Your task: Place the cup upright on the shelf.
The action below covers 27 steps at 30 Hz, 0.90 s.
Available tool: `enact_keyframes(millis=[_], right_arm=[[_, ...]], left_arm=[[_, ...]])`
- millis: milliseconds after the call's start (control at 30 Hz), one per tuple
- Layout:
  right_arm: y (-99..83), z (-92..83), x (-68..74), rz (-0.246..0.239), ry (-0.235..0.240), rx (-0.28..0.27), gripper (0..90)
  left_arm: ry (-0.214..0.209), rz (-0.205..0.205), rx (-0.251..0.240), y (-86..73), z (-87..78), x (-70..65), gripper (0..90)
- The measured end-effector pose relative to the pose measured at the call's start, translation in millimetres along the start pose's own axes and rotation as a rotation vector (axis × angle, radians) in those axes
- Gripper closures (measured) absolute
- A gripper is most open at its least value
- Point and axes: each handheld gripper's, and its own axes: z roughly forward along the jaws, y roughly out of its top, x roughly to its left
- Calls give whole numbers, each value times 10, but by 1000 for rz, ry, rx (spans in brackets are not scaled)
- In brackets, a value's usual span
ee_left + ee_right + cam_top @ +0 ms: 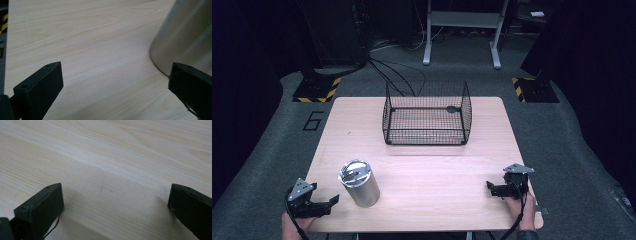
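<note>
My left hand-held gripper (pixel 319 204) rests on the counter (pixel 437 175) with jaws apart and empty, the steel canister (pixel 359 183) just beside its right jaw; my right hand-held gripper (pixel 498 189), also spread, sits well apart. I judge the canister rigid, smooth and slippery, so I'd clamp across its mid-body, below the lid.

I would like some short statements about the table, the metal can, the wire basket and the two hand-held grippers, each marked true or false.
1. The metal can stands upright on the table. True.
2. The can is inside the wire basket. False: it stands on the table, nearer the person than the basket.
3. The left hand-held gripper is open. True.
4. The right hand-held gripper grips the can. False: it is open, at the other side of the table.
5. The basket lies tipped on its side. False: it stands with its open side up.
</note>
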Motion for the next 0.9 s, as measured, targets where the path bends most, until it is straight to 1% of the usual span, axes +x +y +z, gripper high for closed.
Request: enact_keyframes(millis=[67, 100, 133, 167, 200, 233, 267, 300, 367, 400, 467, 500, 533, 600, 633, 700, 733, 900], right_arm=[[0, 0, 1, 1, -1, 0, 0], [0, 0, 1, 1, -1, 0, 0], [1, 0, 1, 1, -1, 0, 0], [1, 0, 1, 1, -1, 0, 0], [0, 0, 1, 1, -1, 0, 0], [0, 0, 0, 1, -1, 0, 0], [0, 0, 1, 1, -1, 0, 0], [0, 0, 0, 1, -1, 0, 0], [0, 0, 0, 0, -1, 0, 0], [0, 0, 0, 0, -1, 0, 0], [0, 0, 0, 1, -1, 0, 0], [0, 0, 0, 0, 0, 0, 0], [0, 0, 0, 0, 0, 0, 0], [0, 0, 0, 0, -1, 0, 0], [0, 0, -1, 0, -1, 0, 0], [0, 0, 0, 0, 0, 0, 0], [0, 0, 0, 0, 0, 0, 0], [0, 0, 0, -1, 0, 0, 1]], left_arm=[[-33, 2, -15, 25, -45, -39, 0], [-47, 9, -23, 42, -68, -64, 0], [-58, 16, -28, 61, -95, -91, 0], [-64, 12, -48, 76, -103, -124, 0], [-81, 32, -40, 101, -138, -139, 0], [-86, 31, -62, 115, -148, -172, 0], [-86, 31, -62, 115, -148, -172, 0], [-111, 41, -70, 161, -194, -225, 0], [-132, 46, -86, 207, -221, -281, 0], [-137, 52, -101, 228, -224, -312, 0], [-151, 60, -109, 276, -239, -365, 0], [-151, 60, -109, 276, -239, -365, 0], [-165, 69, -121, 320, -241, -410, 0], [-173, 72, -139, 357, -238, -451, 0], [-170, 80, -150, 375, -234, -463, 0], [-178, 78, -160, 408, -243, -481, 0], [-192, 74, -167, 423, -247, -489, 0], [-211, 79, -191, 497, -219, -548, 0]])
